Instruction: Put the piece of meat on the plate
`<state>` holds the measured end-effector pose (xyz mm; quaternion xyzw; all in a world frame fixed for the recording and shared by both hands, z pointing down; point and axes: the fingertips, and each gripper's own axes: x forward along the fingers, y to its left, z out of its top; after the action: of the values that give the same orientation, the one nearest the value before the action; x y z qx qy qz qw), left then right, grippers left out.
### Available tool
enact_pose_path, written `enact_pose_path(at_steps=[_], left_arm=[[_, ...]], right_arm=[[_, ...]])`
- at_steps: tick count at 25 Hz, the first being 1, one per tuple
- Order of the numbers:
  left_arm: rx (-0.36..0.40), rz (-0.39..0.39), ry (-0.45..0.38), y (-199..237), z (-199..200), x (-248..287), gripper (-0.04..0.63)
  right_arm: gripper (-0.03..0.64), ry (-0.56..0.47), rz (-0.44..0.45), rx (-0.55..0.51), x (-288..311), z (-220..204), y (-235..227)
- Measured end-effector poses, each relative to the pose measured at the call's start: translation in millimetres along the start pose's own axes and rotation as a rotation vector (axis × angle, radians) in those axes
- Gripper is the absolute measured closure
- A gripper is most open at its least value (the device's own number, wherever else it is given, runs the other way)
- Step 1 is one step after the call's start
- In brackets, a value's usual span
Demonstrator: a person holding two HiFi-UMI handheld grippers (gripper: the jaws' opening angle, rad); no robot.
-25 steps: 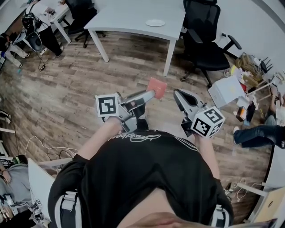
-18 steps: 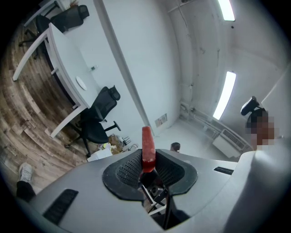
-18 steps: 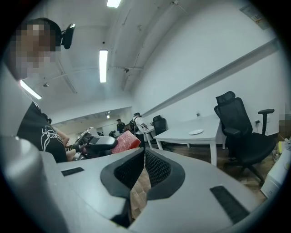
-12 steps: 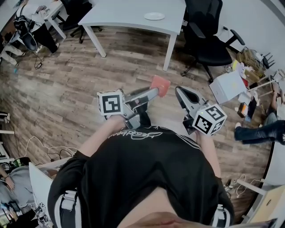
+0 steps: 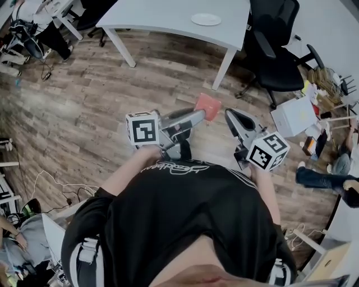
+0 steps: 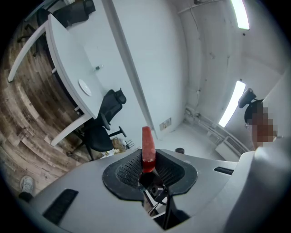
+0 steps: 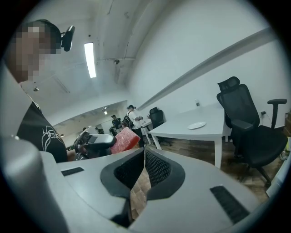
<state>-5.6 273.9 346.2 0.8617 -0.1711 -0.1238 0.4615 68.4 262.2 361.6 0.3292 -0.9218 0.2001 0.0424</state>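
Between the jaws of our left gripper (image 6: pixel 146 159) we pinch the piece of meat (image 6: pixel 147 138), a flat red slab held edge-on by its lower end, with most of it standing clear beyond the jaw tips. The jaws of our right gripper (image 7: pixel 144 155) are pressed together at their tips and hold nothing; only the wooden floor (image 7: pixel 138 193) shows through the narrow slot below them.

From the head view, both grippers are held out in front of our black shirt (image 5: pixel 179 218), well short of the desk (image 5: pixel 162 17). The left gripper (image 5: pixel 197 116) is aimed toward the desk's near corner leg, and the meat (image 5: pixel 208 105) hangs in the air over the floor (image 5: pixel 84 112) on our side of the desk, not touching it. The right gripper (image 5: pixel 231 116) sits just beside the left one, on the side nearer the black office chair (image 5: pixel 275 50) that stands at the desk's end. Each gripper carries its marker cube, the left (image 5: pixel 142 129) and the right (image 5: pixel 268 150), on the end farther from the desk.

The white plate (image 5: pixel 206 19) lies on the desk top near that same chair-side end, and it is empty. The right gripper view shows the plate (image 7: pixel 197 125) on the desk (image 7: pixel 179 129), with the meat (image 7: pixel 125 140) well apart from it.
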Motion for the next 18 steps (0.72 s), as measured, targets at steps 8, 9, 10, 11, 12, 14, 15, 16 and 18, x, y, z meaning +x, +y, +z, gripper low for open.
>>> enact_pose_path(at_steps=[8, 9, 10, 11, 12, 14, 15, 16, 18], left_arm=[[-0.021, 0.013, 0.041, 77, 105, 38, 0.505], [-0.022, 0.013, 0.044, 86, 118, 42, 0.506], [-0.022, 0.012, 0.047, 95, 131, 46, 0.505], [-0.024, 0.012, 0.049, 104, 143, 49, 0.505], [-0.026, 0.011, 0.050, 113, 154, 51, 0.505], [-0.037, 0.009, 0.052, 130, 175, 55, 0.505], [-0.041, 0.007, 0.054, 138, 185, 56, 0.505], [-0.043, 0.002, 0.057, 145, 194, 57, 0.505], [-0.039, -0.007, 0.062, 158, 210, 59, 0.505]], right_arm=[[0.607, 0.037, -0.045, 0.053, 89, 42, -84], [0.607, 0.044, -0.055, 0.047, 100, 48, -95], [0.607, 0.051, -0.066, 0.040, 111, 54, -105], [0.607, 0.057, -0.075, 0.035, 122, 59, -114], [0.607, 0.063, -0.081, 0.034, 134, 64, -123], [0.607, 0.071, -0.084, 0.038, 156, 74, -138], [0.607, 0.073, -0.086, 0.038, 167, 79, -144], [0.607, 0.076, -0.091, 0.033, 178, 84, -150], [0.607, 0.082, -0.102, 0.011, 196, 94, -160]])
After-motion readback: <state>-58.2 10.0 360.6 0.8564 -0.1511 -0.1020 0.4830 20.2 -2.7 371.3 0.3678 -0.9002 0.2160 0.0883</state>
